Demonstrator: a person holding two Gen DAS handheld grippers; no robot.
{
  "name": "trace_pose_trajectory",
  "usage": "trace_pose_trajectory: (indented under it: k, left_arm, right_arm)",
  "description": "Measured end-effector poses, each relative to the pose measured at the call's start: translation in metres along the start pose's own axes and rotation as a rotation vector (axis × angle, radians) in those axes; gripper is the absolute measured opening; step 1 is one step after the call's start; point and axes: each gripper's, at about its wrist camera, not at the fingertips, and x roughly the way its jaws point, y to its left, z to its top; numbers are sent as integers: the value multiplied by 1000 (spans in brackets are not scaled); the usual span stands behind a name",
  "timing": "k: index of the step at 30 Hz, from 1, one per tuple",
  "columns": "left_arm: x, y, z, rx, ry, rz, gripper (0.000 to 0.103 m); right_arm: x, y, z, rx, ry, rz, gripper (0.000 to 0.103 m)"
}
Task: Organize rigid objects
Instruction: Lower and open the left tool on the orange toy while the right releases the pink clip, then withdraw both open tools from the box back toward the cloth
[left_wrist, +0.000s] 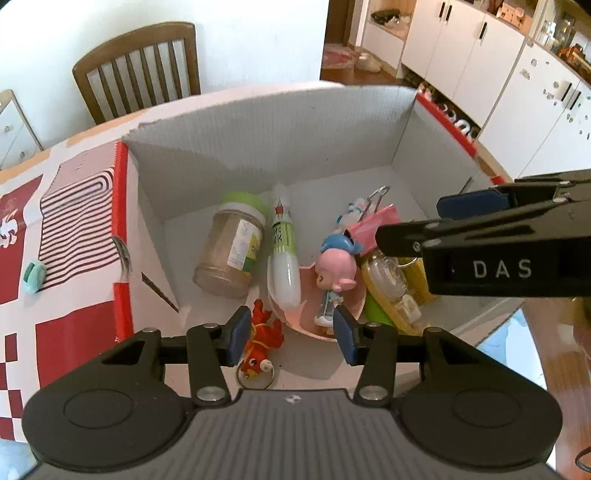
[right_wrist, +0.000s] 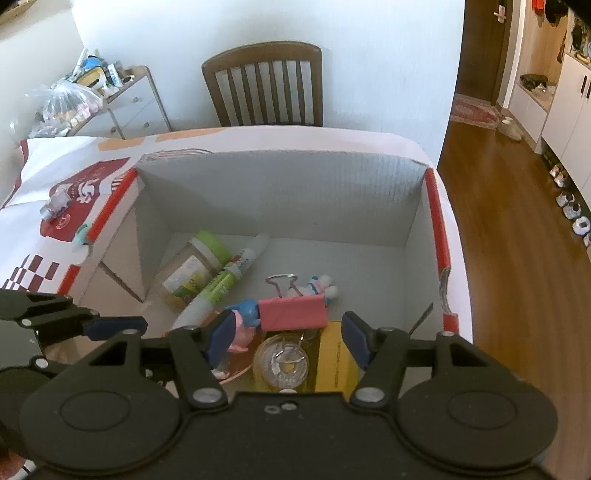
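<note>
Big white cardboard box on the patterned surface, everything piled at its floor. Jar lies at nine o'clock, white tube beside it, pink bowl under the figurine; pink binder clip at center. Left claw is spread and empty. Right claw is spread too, gripping nothing.

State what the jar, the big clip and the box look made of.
Jar: clear plastic probably, maybe glass; see-through wall, green lid. Clip: pink painted metal likely, with shiny wire handles. Box: corrugated cardboard; ribbed matte grey inner walls.
</note>
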Motion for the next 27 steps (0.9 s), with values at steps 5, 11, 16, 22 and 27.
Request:
trace_pose_trajectory:
  k: [5,11,16,22,27]
  left_arm:
    - [-19,3,1,-20,-53,-1,48]
    - [-48,8,-3,-33,-109,-2,48]
    - [-68,13,-10,-45,-144,-7,48]
    - [-88,22,-15,-67,-184,-19,48]
    - [-102,30,-20,-108,-211,-21,48]
  right_arm:
    - [-18,5,-2,-6,-27,6,66]
    - [-39,13,-6,-38,-70,0,66]
    - [-60,21,-9,-64,-122,9,75]
    - [-74,29,-13,-60,-147,22,77]
    - [-85,37,-16,-54,-169,33,81]
